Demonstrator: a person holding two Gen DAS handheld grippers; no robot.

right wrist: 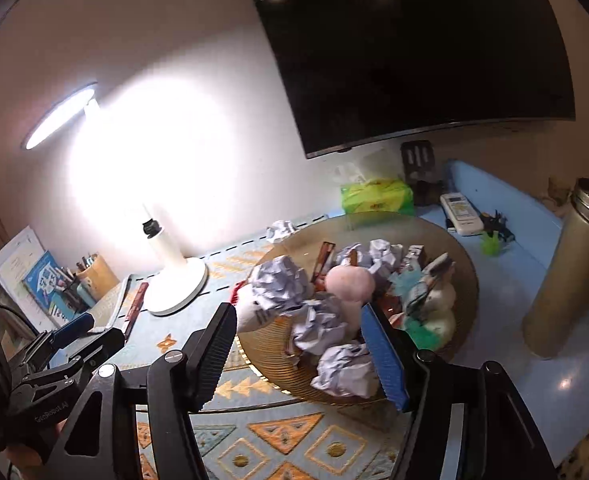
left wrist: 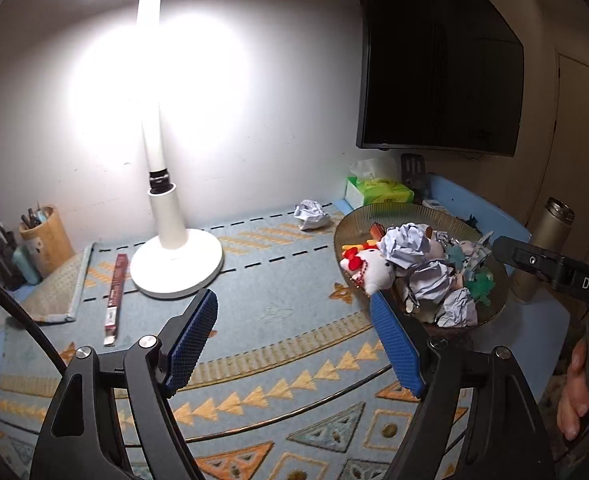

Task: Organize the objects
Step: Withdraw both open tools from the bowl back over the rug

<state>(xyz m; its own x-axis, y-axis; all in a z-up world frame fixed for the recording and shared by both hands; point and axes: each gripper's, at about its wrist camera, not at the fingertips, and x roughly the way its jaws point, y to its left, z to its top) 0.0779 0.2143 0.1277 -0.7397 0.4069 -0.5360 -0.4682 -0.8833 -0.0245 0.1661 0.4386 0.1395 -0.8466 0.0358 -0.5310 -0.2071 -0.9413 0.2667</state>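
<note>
Left gripper (left wrist: 294, 340) hangs with fingers spread and empty over the bench mat (left wrist: 278, 312). At 2 o'clock sits the bowl (left wrist: 358, 220), heaped with crumpled paper (left wrist: 406, 244) and, seemingly, plush toys. Right gripper (right wrist: 298, 352) gapes too, empty at the bowl's rim.

Bowl (right wrist: 460, 264): ribbed, translucent amber, glossy. Paper balls (right wrist: 280, 286): crumpled, matt. Plush toy (left wrist: 374, 274): soft cloth. Flask (right wrist: 566, 272): brushed metal. Lamp (left wrist: 174, 256): smooth white plastic. Mat (left wrist: 294, 316): woven, patterned cloth. Pen holder (left wrist: 48, 236): wood.
</note>
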